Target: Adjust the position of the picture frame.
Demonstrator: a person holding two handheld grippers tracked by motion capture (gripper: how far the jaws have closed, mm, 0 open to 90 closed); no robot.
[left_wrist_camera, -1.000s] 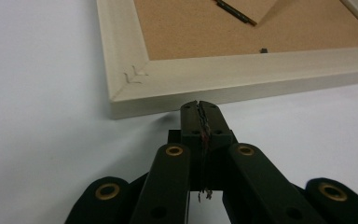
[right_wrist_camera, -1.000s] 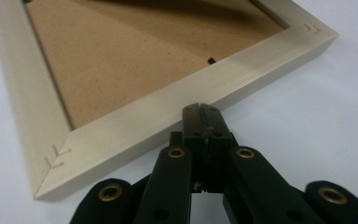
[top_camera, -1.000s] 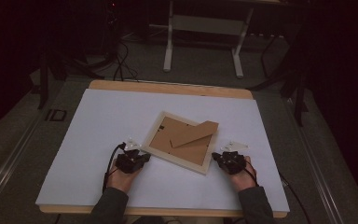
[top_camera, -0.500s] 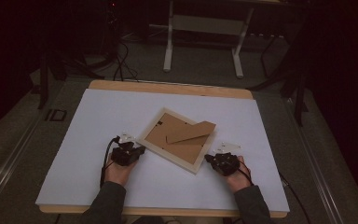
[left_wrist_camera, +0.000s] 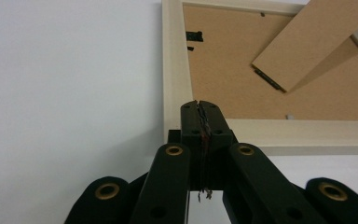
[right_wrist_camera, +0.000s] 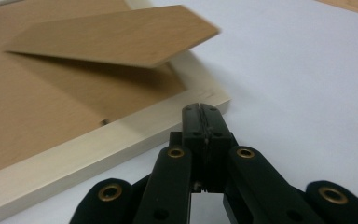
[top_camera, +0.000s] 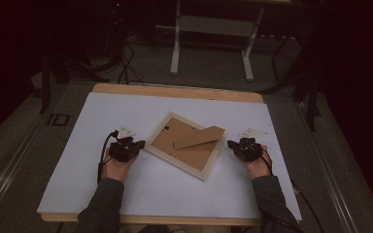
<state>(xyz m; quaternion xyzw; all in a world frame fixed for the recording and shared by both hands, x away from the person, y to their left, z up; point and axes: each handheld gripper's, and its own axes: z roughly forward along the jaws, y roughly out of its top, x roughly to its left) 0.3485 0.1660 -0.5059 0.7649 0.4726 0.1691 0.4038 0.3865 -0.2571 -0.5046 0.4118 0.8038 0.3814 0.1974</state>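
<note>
Wooden picture frame (top_camera: 187,145) lies face-down mid-table, rotated diamond-wise, between my grippers. Left gripper (left_wrist_camera: 200,109) jaws closed empty at its near-left corner; right gripper (right_wrist_camera: 200,112) closed empty at its right corner, both equally near.

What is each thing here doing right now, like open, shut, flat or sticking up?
Pale wooden picture frame: face down on the table, tilted askew.
Brown cardboard stand flap: folded out, raised off the frame's back.
Left gripper: fingers shut, empty, at the frame's corner.
Right gripper: fingers shut, empty, beside the frame's edge.
</note>
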